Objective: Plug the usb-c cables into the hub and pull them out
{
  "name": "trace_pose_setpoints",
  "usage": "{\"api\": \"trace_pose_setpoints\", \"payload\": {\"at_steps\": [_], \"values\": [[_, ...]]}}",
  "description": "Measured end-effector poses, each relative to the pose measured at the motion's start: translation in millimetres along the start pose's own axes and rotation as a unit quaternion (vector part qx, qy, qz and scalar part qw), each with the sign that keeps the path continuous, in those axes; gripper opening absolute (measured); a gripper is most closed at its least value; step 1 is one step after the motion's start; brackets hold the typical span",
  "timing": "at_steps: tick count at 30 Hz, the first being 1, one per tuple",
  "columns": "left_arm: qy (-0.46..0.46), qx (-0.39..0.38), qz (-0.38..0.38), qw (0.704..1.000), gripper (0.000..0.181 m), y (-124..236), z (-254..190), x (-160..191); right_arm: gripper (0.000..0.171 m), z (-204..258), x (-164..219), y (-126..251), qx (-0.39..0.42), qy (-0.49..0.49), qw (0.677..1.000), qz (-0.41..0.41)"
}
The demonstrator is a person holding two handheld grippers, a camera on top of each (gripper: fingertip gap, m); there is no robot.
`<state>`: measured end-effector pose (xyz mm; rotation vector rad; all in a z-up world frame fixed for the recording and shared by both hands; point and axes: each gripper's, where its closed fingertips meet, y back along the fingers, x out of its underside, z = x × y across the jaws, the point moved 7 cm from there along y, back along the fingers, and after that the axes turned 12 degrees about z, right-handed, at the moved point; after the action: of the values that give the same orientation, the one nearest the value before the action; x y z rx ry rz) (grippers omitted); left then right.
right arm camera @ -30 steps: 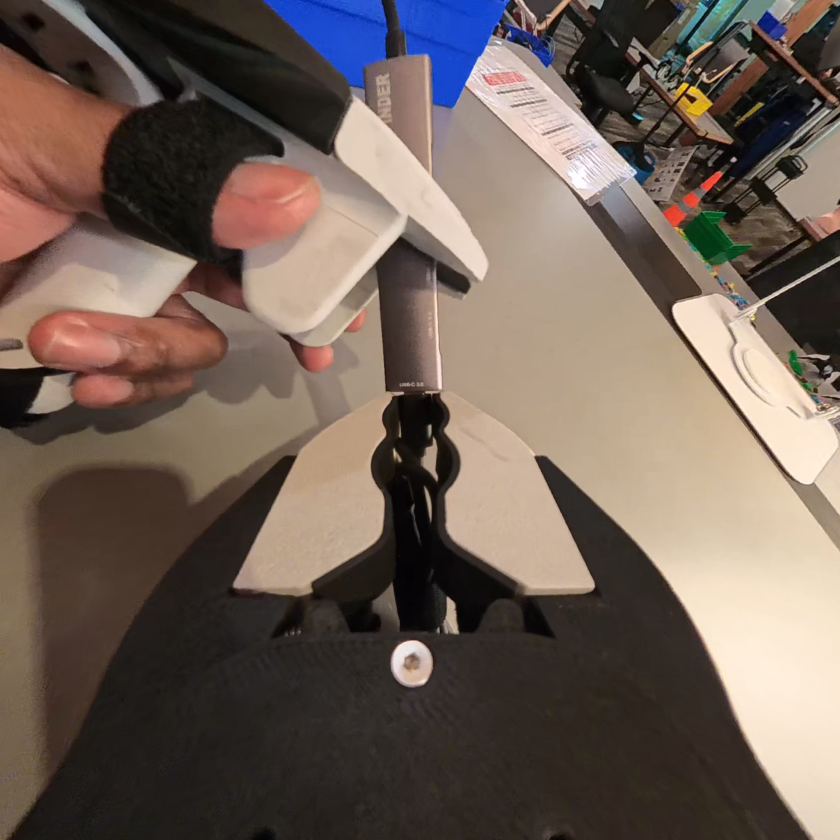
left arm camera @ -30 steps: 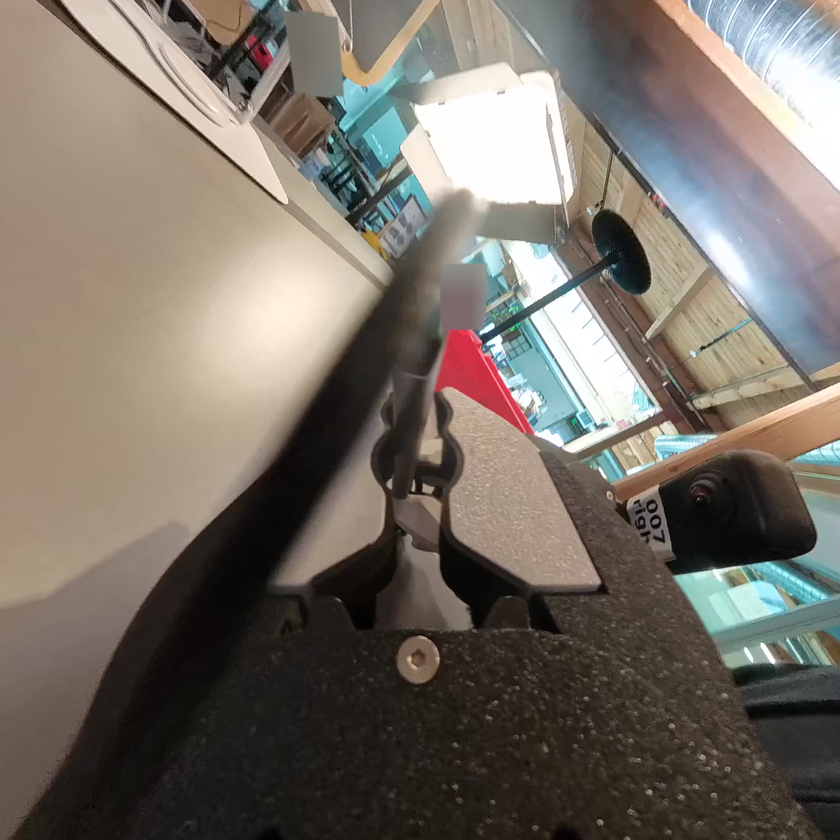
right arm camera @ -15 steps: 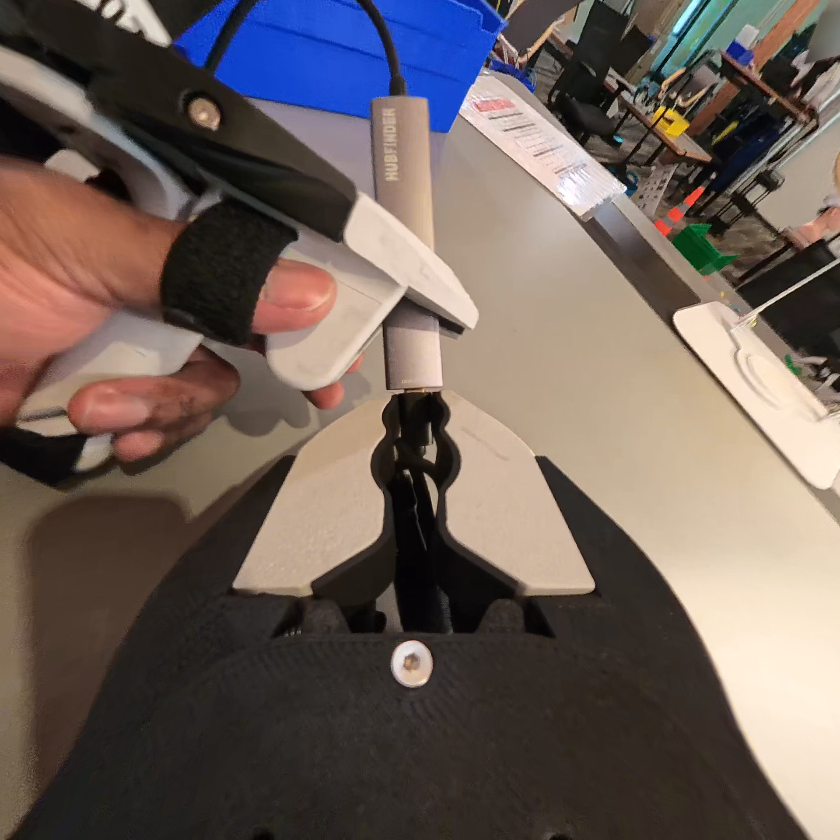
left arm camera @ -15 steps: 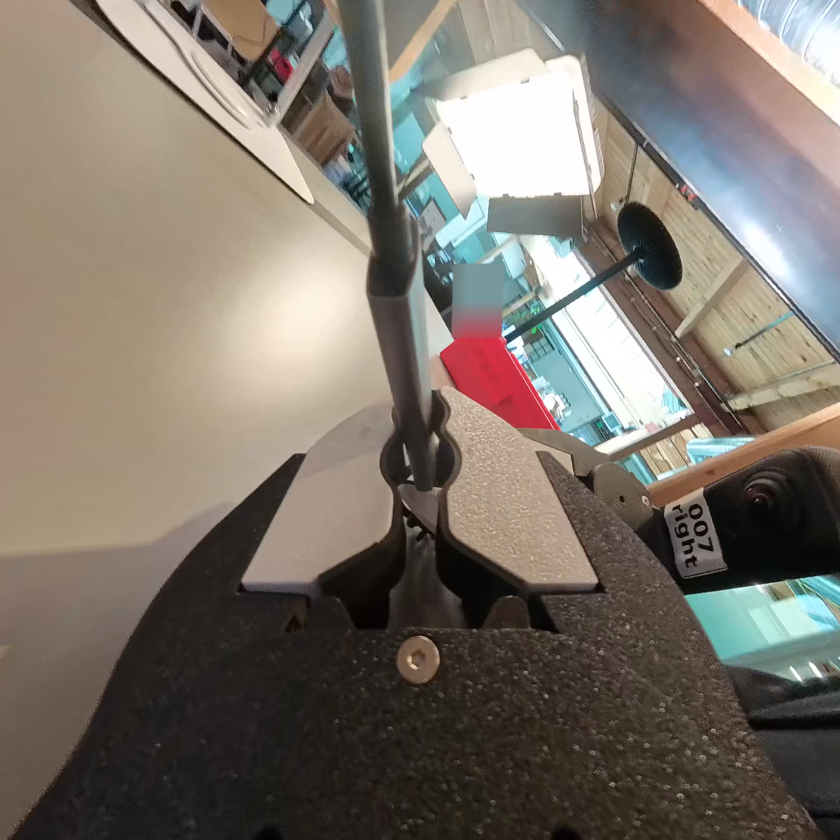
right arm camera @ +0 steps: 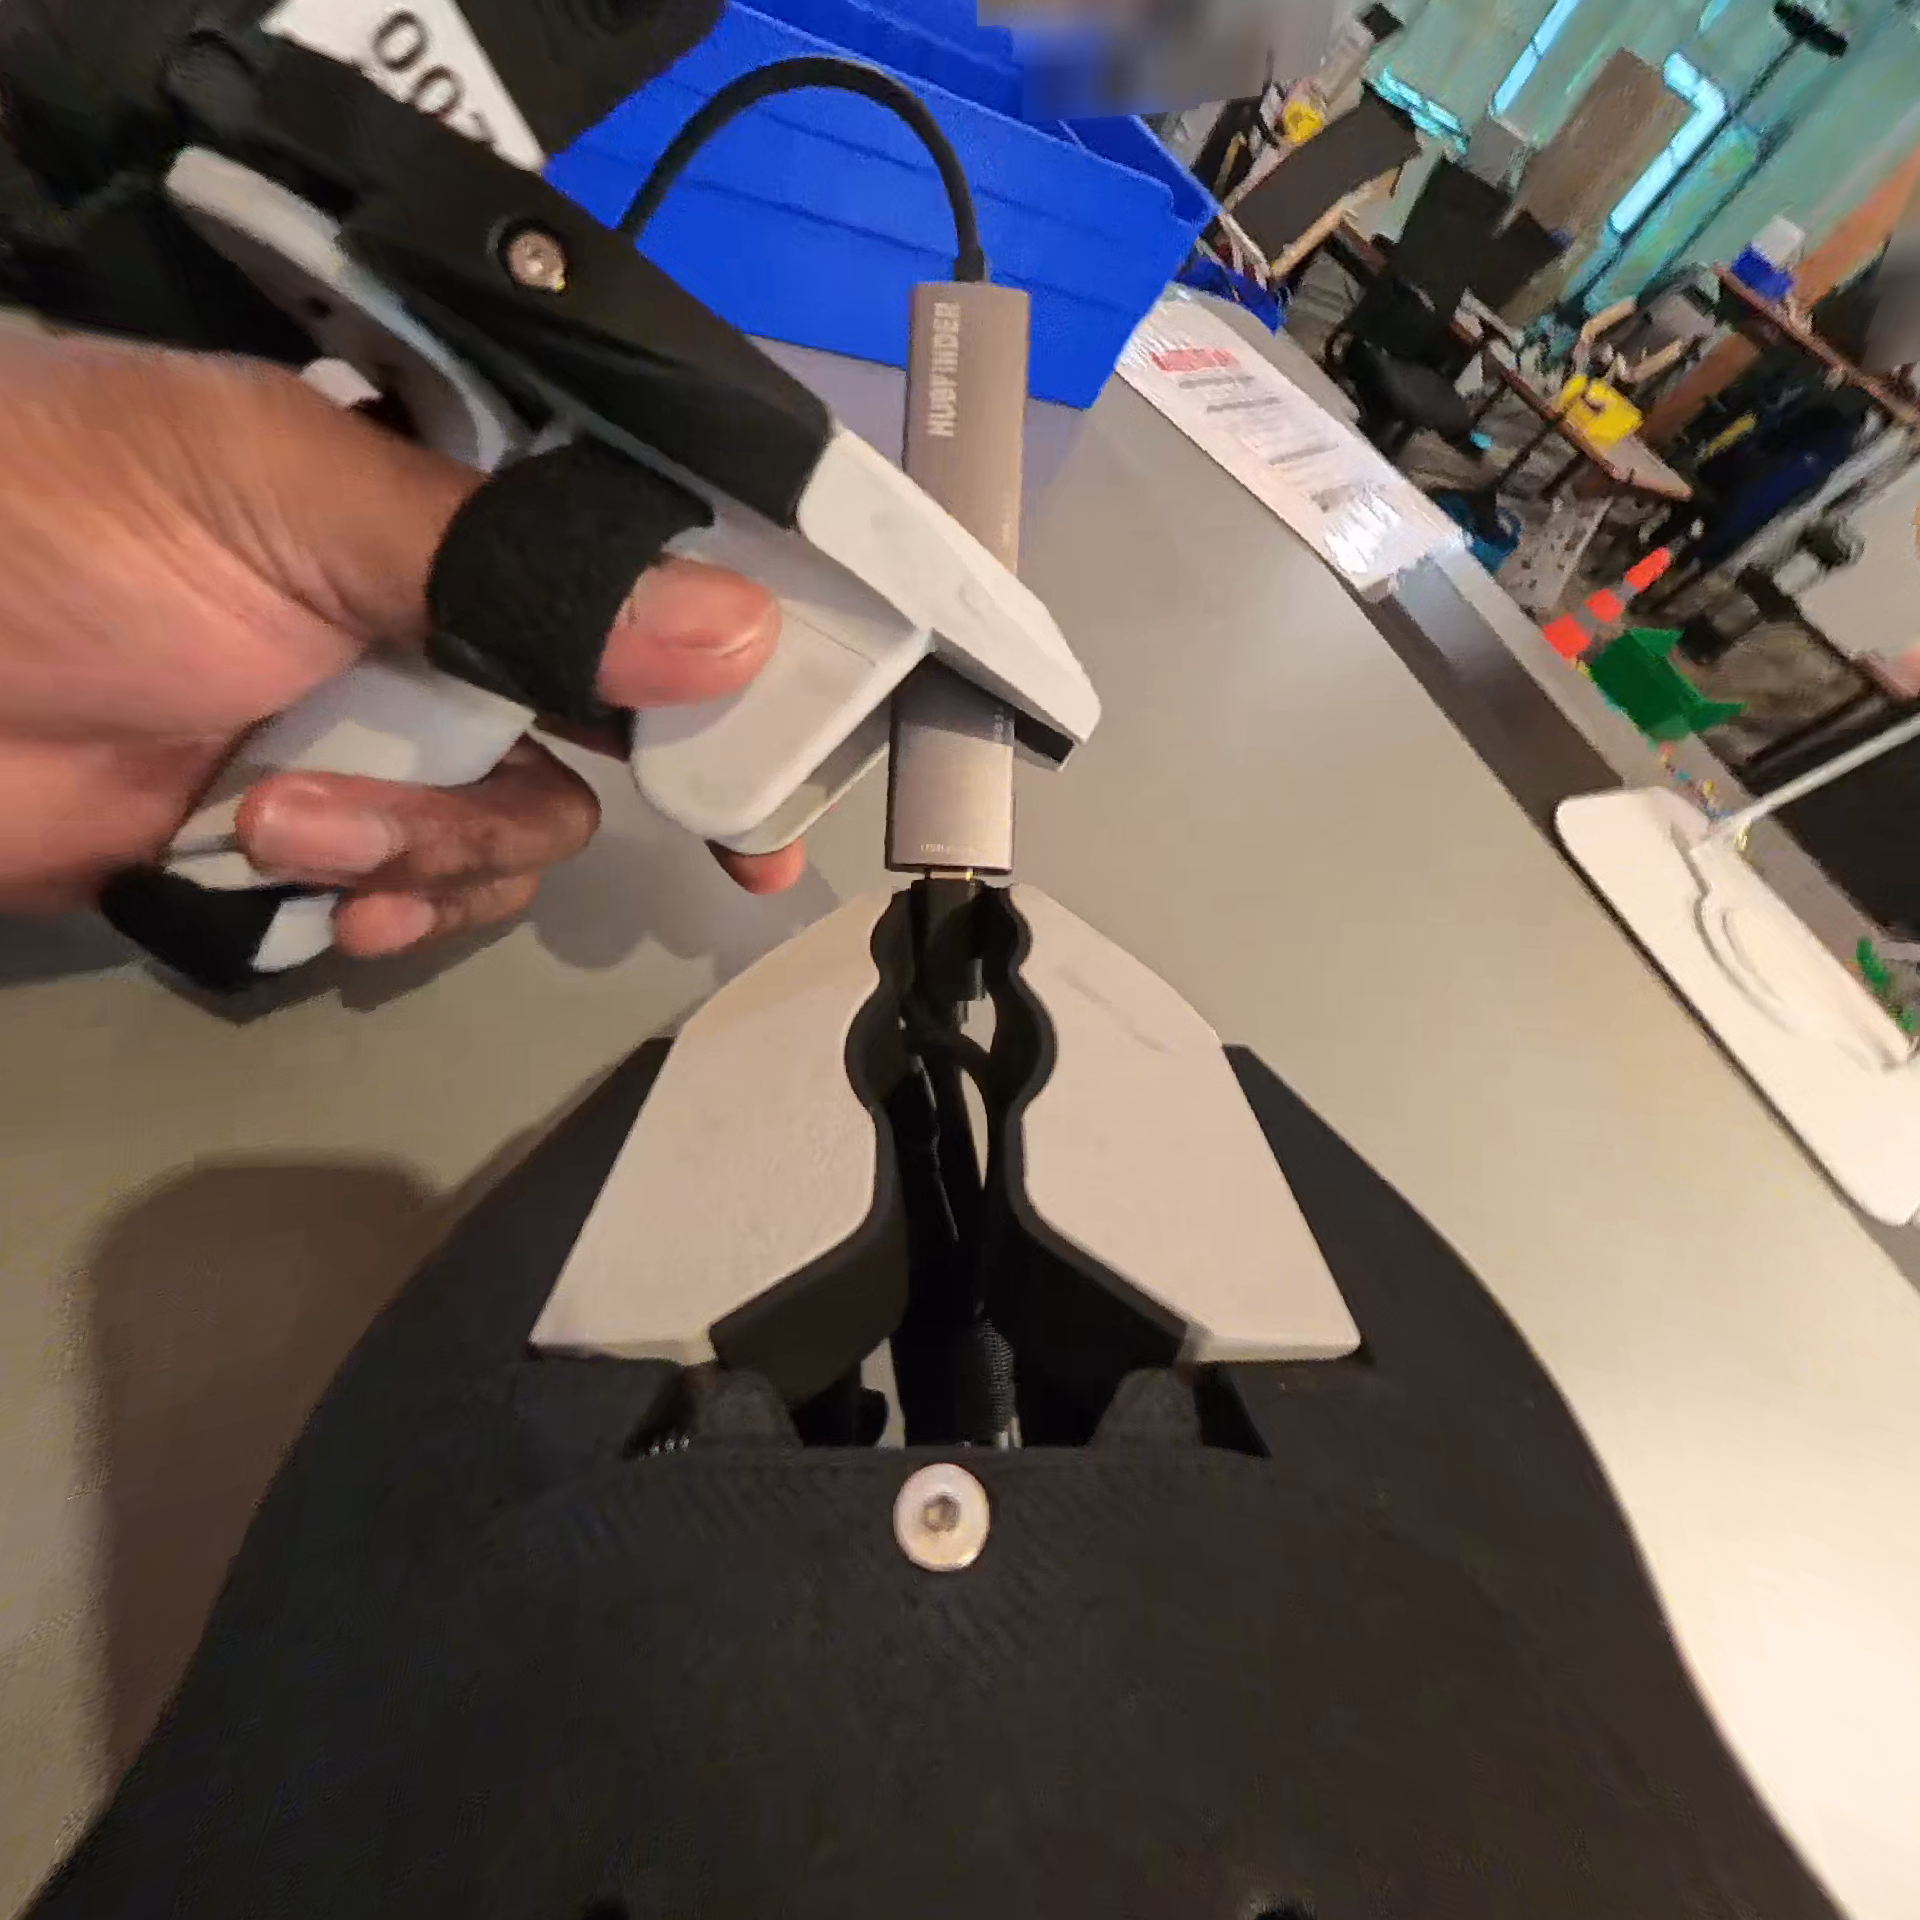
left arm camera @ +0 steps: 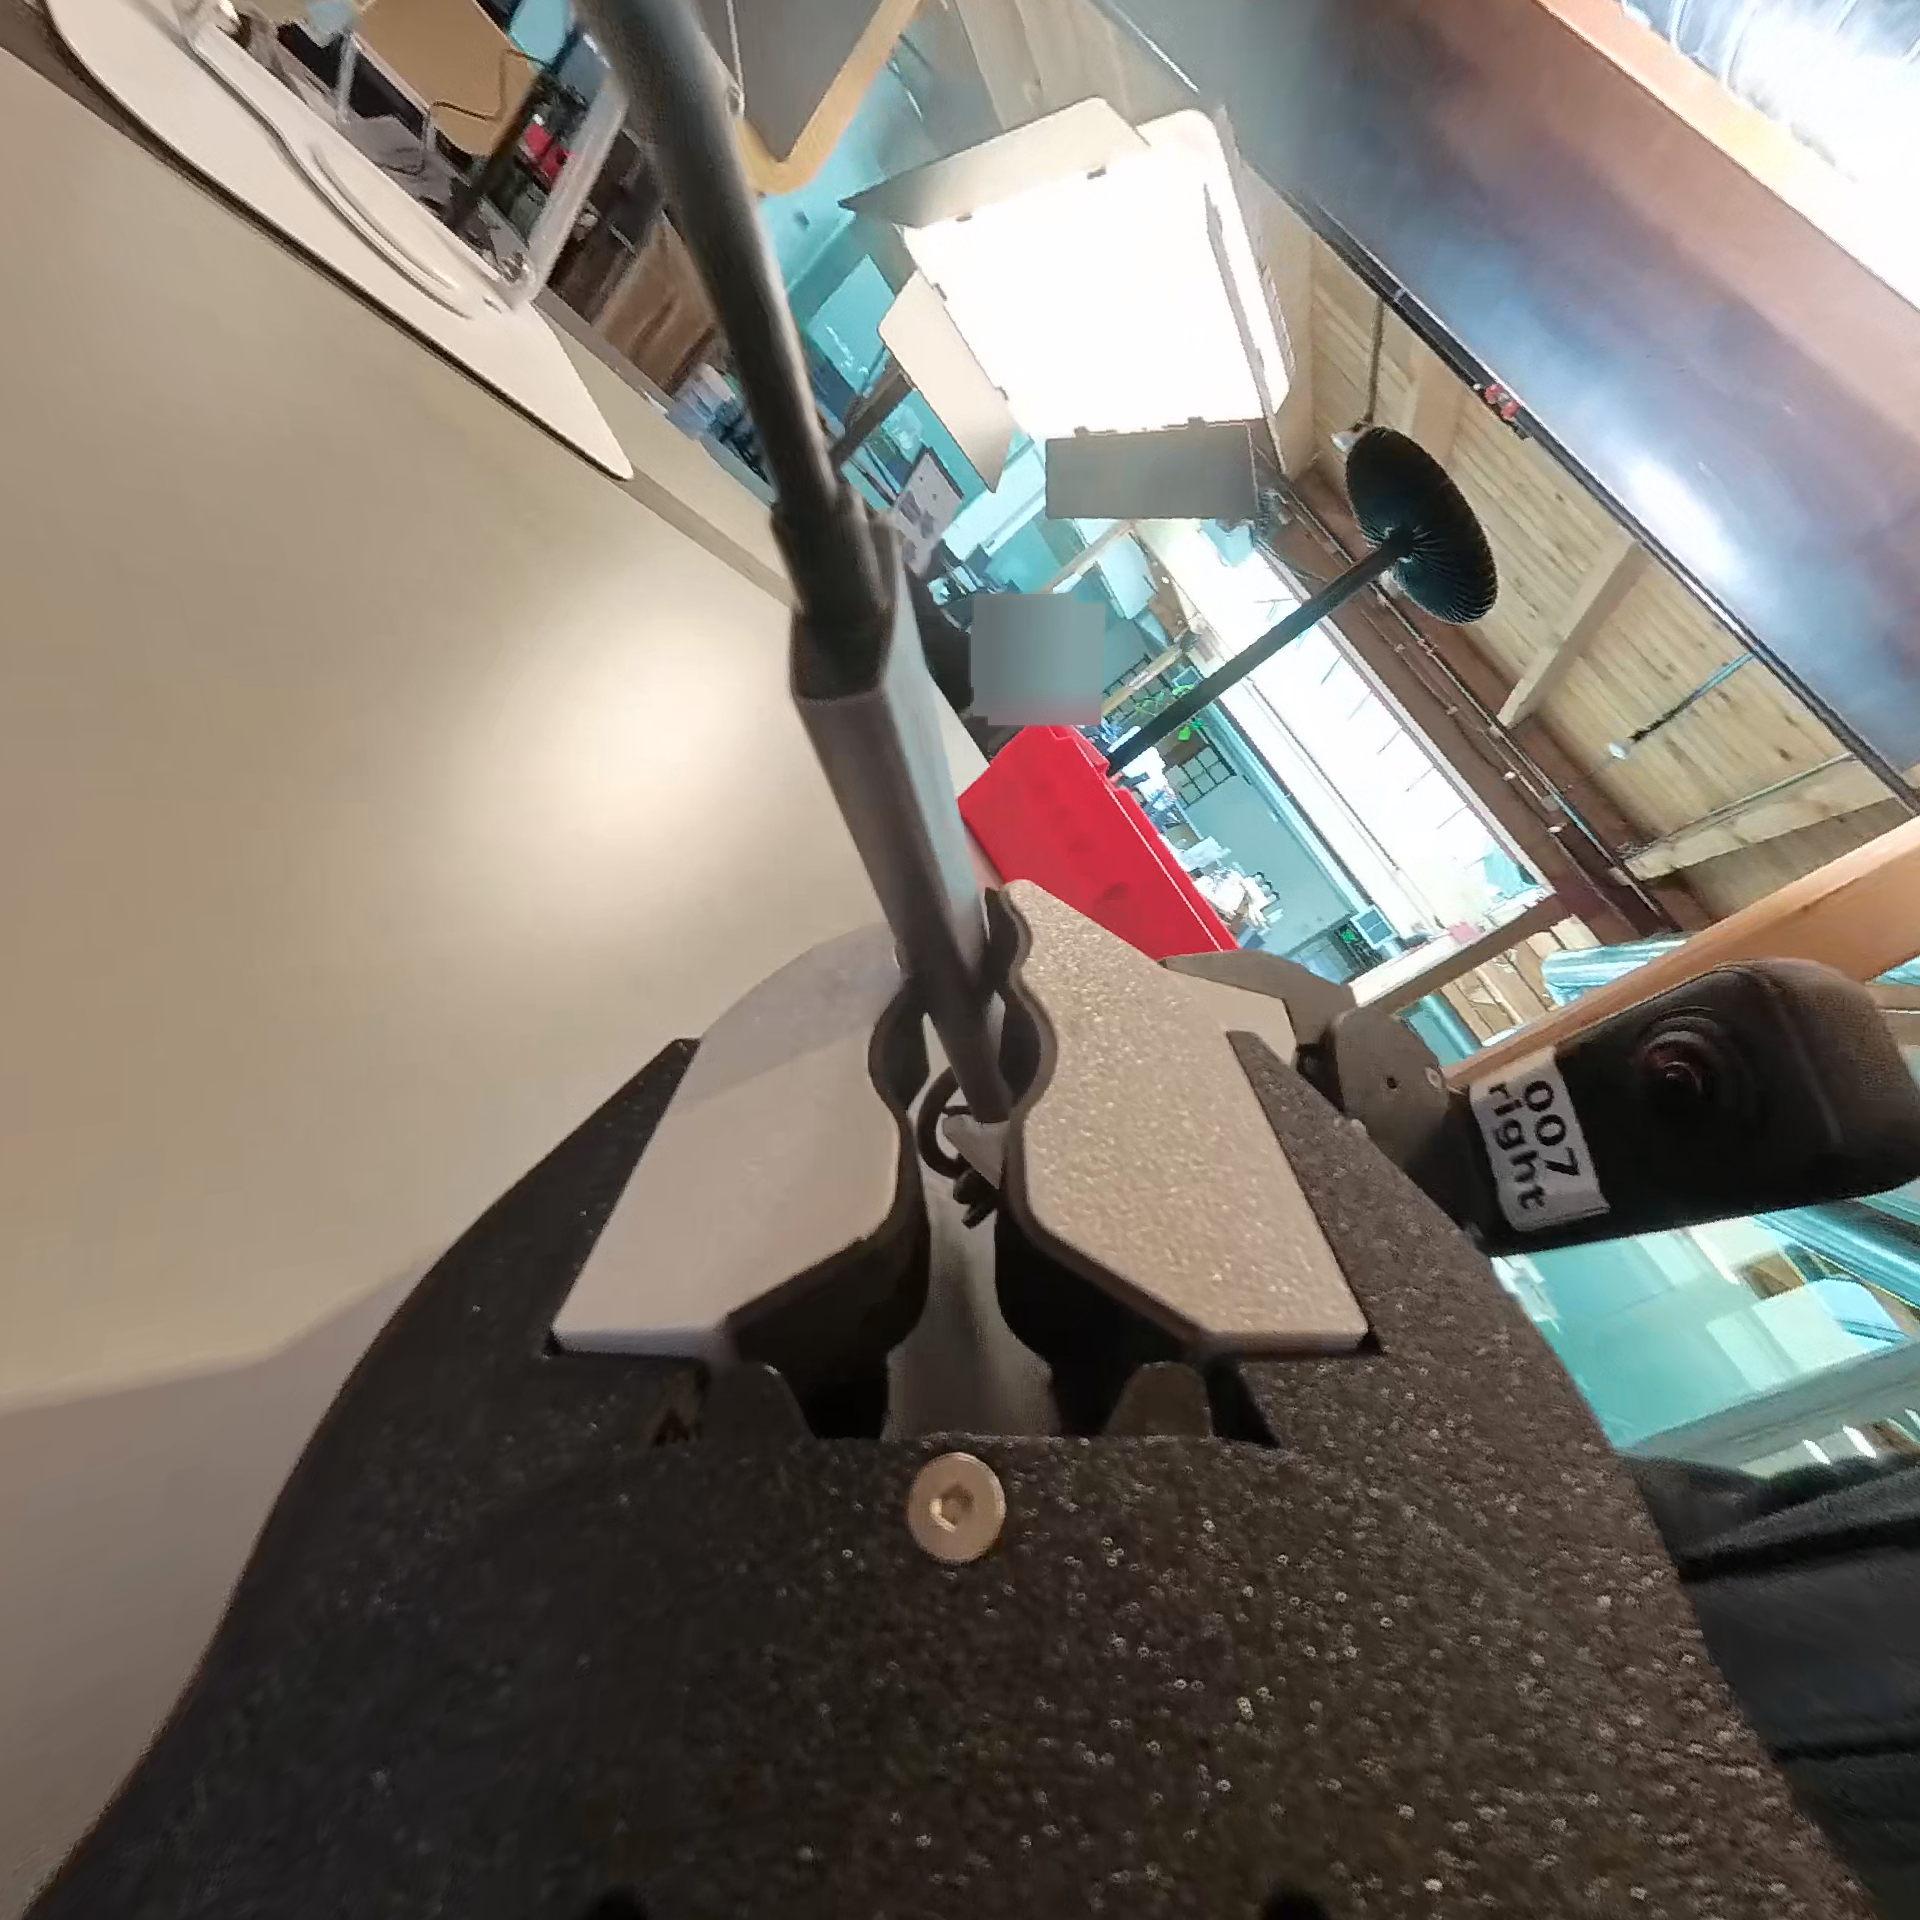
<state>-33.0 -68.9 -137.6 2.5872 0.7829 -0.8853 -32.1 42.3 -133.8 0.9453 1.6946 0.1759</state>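
The grey hub [right arm camera: 961,416] stands upright above the table, its own black cable [right arm camera: 831,94] looping off its top. My left gripper [right arm camera: 997,717], held by a hand, is shut across the hub's lower part from the left. In the left wrist view the hub [left arm camera: 894,821] is edge-on between the closed fingers of the left gripper [left arm camera: 961,935]. My right gripper [right arm camera: 945,914] is shut on a black usb-c cable plug [right arm camera: 940,935]. The plug's tip meets the hub's bottom end, where a sliver of metal shows. The right gripper's camera [left arm camera: 1683,1081] shows at the right.
A blue bin [right arm camera: 831,229] stands behind the hub on the grey table [right arm camera: 1299,831]. A laminated sheet [right arm camera: 1268,436] and a white lamp base [right arm camera: 1745,987] lie to the right near the table's edge. A red bin [left arm camera: 1081,831] shows in the left wrist view. Left and right tips are no more than a few centimetres apart.
The left gripper and hub have drawn back from the right gripper, and more of the hub shows above the left fingers. A sliver of the plug's metal now shows below the hub's end.
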Motion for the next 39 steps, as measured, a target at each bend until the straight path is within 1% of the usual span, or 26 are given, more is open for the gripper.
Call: {"api": "trace_pose_setpoints", "payload": {"at_steps": [2,4,6,7,9,10,11,12,13,14,15,16,18,21,24,26,27,29,30,32,33,35,37,39], "values": [[0.006,-0.006,-0.009,1.000,0.009,0.4,0.9,-1.8,0.014,3.2,-3.6,0.0,-0.001,-0.027,1.000,0.009],[0.022,0.025,-0.008,0.999,0.010,1.5,0.6,-1.4,0.015,5.3,-5.5,7.1,-0.013,0.006,1.000,-0.010],[0.017,0.041,0.013,0.999,0.010,-1.6,-4.5,3.4,0.014,2.5,2.3,13.8,-0.023,0.046,0.999,-0.017],[0.013,0.041,0.018,0.999,0.009,-3.9,-6.6,4.1,0.014,0.3,5.3,15.0,-0.021,0.040,0.999,-0.014],[0.010,0.030,0.013,0.999,0.009,-6.7,-6.4,0.4,0.012,-3.5,6.6,13.9,0.004,-0.013,1.000,0.005],[0.018,0.000,-0.060,0.998,0.009,7.0,1.4,-14.0,0.013,-13.8,16.7,13.6,0.068,-0.051,0.995,0.056],[0.034,-0.019,-0.119,0.992,0.009,30.5,14.6,-34.1,0.013,-26.8,33.3,18.7,0.120,-0.090,0.985,0.084],[0.054,-0.033,-0.175,0.982,0.009,59.3,29.7,-53.6,0.014,-40.3,54.3,28.1,0.137,-0.158,0.974,0.090],[0.053,-0.037,-0.209,0.976,0.009,85.9,39.6,-68.6,0.014,-48.6,74.3,39.4,0.117,-0.210,0.967,0.080],[0.036,-0.039,-0.199,0.979,0.009,102.5,43.8,-77.6,0.014,-51.5,87.8,52.7,0.096,-0.219,0.969,0.062],[0.021,-0.037,-0.165,0.985,0.009,110.2,44.1,-80.9,0.013,-53.6,97.6,66.7,0.103,-0.210,0.971,0.060],[0.008,-0.043,-0.139,0.989,0.009,113.3,43.1,-80.0,0.013,-55.6,106.3,77.8,0.112,-0.206,0.969,0.078],[-0.011,-0.037,-0.077,0.996,0.009,104.8,39.5,-70.9,0.014,-59.3,112.0,96.2,0.095,-0.209,0.970,0.076],[-0.004,0.015,-0.012,1.000,0.009,71.5,32.2,-48.8,0.013,-79.6,101.3,126.8,0.106,-0.212,0.970,0.054],[0.025,0.062,0.024,0.997,0.009,32.5,24.9,-23.4,0.013,-114.8,83.3,170.3,0.165,-0.187,0.968,0.039],[0.042,0.085,0.066,0.993,0.009,9.4,20.2,-4.2,0.013,-142.5,73.2,208.8,0.214,-0.166,0.962,0.029],[0.040,0.084,0.093,0.991,0.009,0.9,18.0,3.9,0.013,-157.1,70.7,229.3,0.239,-0.155,0.958,0.030],[-0.015,0.057,0.130,0.990,0.009,-6.1,11.9,7.5,0.013,-186.4,72.6,269.4,0.295,-0.131,0.945,0.051],[-0.023,0.053,0.136,0.989,0.009,-7.6,11.5,8.0,0.013,-200.0,76.6,287.1,0.319,-0.122,0.937,0.070],[-0.002,0.062,0.141,0.988,0.009,-8.6,14.6,8.2,0.013,-223.8,92.5,311.3,0.336,-0.108,0.928,0.118],[0.005,0.064,0.136,0.989,0.009,-7.9,16.2,6.5,0.013,-234.2,105.0,317.7,0.336,-0.103,0.925,0.143],[0.011,0.063,0.125,0.990,0.009,-6.1,18.6,3.4,0.013,-251.0,139.1,317.5,0.311,-0.110,0.925,0.189],[0.013,0.060,0.120,0.991,0.009,-5.4,19.4,2.5,0.013,-256.6,181.0,302.2,0.256,-0.125,0.928,0.241],[0.008,0.054,0.119,0.991,0.009,-5.3,18.6,3.6,0.015,-250.7,220.8,282.7,0.207,-0.143,0.920,0.301]]}}
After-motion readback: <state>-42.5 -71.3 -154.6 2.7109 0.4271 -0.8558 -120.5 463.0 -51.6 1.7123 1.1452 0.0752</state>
